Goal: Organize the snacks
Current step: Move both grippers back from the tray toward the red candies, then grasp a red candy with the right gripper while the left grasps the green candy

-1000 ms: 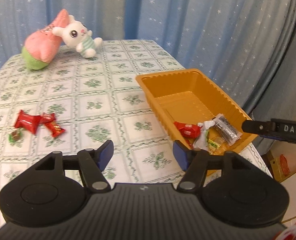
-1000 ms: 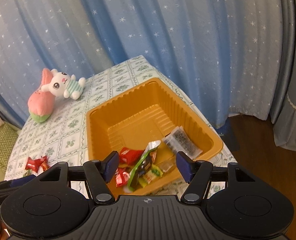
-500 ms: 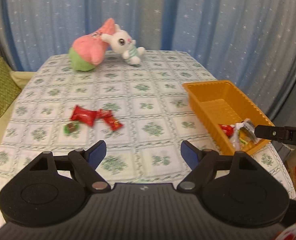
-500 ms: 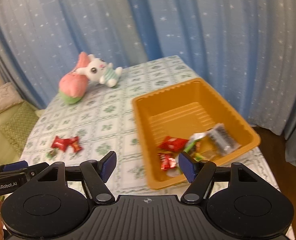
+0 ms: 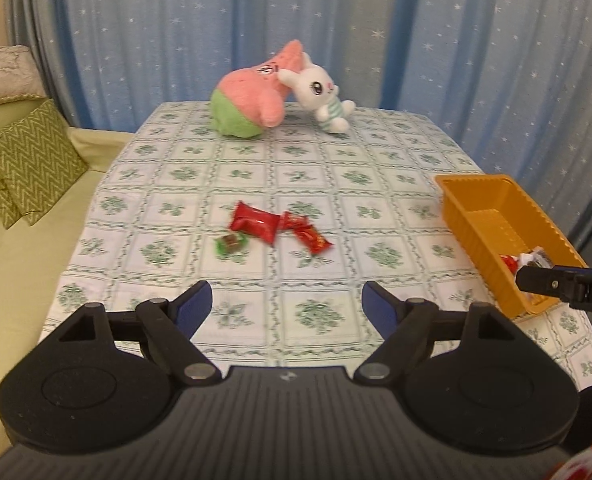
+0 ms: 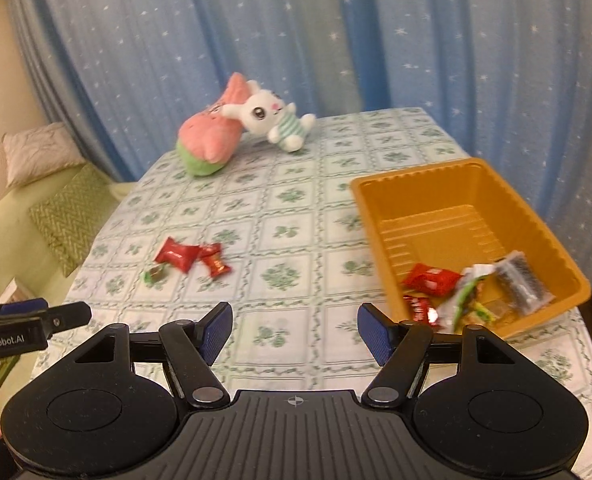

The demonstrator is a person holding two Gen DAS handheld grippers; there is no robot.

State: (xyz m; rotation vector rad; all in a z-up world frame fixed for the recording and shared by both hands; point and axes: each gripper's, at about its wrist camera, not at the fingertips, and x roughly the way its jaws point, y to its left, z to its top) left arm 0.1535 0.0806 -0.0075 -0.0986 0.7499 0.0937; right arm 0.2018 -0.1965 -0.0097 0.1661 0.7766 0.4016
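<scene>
my left gripper (image 5: 287,305) jaws spread, nothing between | my right gripper (image 6: 294,330) jaws spread, nothing between | orange tray (image 6: 544,232) near table's right edge, wrapped snacks (image 6: 472,288) in its near end | three loose snacks (image 5: 269,228) mid-table (image 5: 376,160), well apart from tray | plush toys (image 5: 271,92) at far edge

At the desk's (image 5: 396,152) far edge a pink-and-green plush (image 5: 251,100) lies touching a white bunny plush (image 5: 320,94) to its right. Blue starry curtains (image 5: 175,28) hang behind. Left, a green sofa (image 5: 23,264) holds zigzag cushions (image 5: 23,160).
</scene>
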